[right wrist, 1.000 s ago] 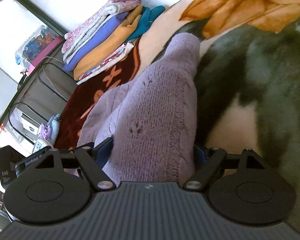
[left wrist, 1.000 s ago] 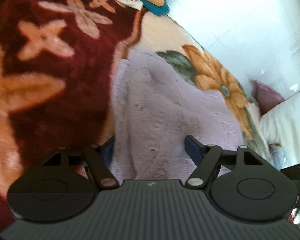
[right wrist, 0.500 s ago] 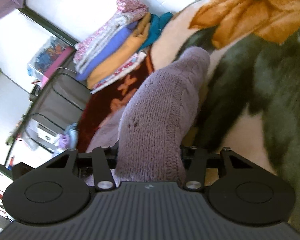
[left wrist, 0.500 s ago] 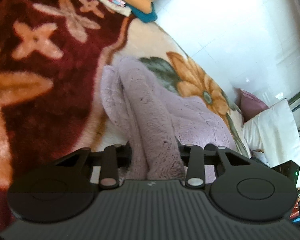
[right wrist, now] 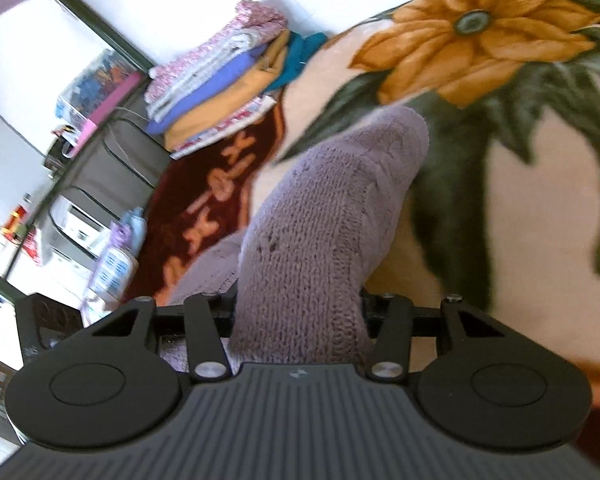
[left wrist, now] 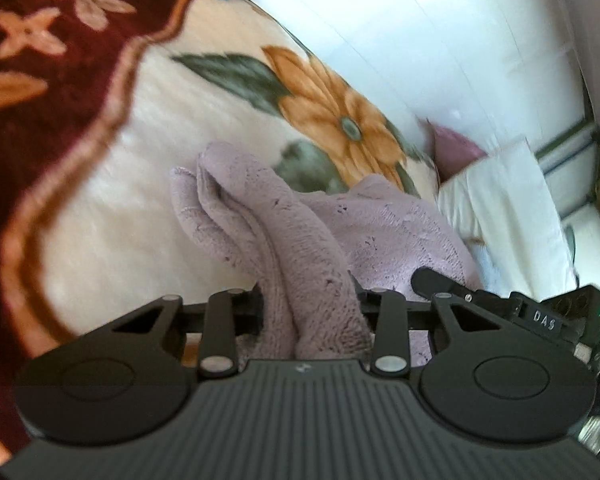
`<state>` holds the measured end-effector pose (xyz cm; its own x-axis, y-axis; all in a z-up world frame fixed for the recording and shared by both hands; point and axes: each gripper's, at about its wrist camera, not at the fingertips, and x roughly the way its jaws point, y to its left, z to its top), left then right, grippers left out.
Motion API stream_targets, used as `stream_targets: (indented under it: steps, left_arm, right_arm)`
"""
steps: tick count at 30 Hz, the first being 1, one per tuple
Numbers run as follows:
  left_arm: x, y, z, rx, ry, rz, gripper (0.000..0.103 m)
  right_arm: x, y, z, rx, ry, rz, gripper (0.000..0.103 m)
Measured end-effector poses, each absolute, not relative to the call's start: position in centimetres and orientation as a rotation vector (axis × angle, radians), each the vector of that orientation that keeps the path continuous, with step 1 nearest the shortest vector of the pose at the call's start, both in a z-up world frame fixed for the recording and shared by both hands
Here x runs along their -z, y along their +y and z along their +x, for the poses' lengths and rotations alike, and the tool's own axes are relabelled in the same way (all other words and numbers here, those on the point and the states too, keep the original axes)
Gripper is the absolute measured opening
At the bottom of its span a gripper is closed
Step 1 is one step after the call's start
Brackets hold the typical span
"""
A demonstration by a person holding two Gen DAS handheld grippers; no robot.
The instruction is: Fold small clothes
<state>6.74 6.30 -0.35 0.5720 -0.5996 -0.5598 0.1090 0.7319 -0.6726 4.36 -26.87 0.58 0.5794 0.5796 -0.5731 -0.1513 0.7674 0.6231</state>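
A small lilac knitted garment (left wrist: 284, 236) hangs over a floral blanket (left wrist: 140, 168). My left gripper (left wrist: 310, 312) is shut on one bunched edge of it, and the cloth trails forward and down to the blanket. My right gripper (right wrist: 300, 312) is shut on another thick fold of the same lilac garment (right wrist: 332, 208), which stands up in front of the camera. The fingertips of both grippers are hidden by the cloth. The right gripper's black body (left wrist: 540, 312) shows at the right of the left wrist view.
A stack of folded clothes (right wrist: 224, 80) lies at the blanket's far edge, beside a dark rack (right wrist: 100, 184) with bottles and a storage box. A white pillow (left wrist: 508, 216) and a pink cushion (left wrist: 456, 148) lie by the white wall.
Both grippers went from open around the lilac garment to shut on it. They have lifted it and carried it off the dark red part onto the cream part of the blanket.
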Motion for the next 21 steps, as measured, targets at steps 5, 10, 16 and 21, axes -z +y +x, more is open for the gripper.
stream_targets:
  steps: [5, 10, 16, 21]
  left_arm:
    - [2.4, 4.3, 5.5, 0.421, 0.916, -0.523, 0.039]
    - [4.4, 4.3, 4.9, 0.387, 0.935, -0.49, 0.046]
    - [3.6, 4.2, 4.6, 0.375, 0.922, -0.466, 0.048]
    - [3.0, 4.0, 5.7, 0.362, 0.918, -0.437, 0.052]
  right_arm:
    - [3.4, -26.7, 2.1, -0.371, 0.901, 0.488, 0.055]
    - [5.8, -27.6, 0.7, -0.353, 0.875, 0.515, 0.059]
    - [3.8, -27.3, 0.6, -0.347, 0.865, 0.47, 0.069]
    - [2.6, -27.8, 2.2, -0.307, 0.809, 0.46, 0.079]
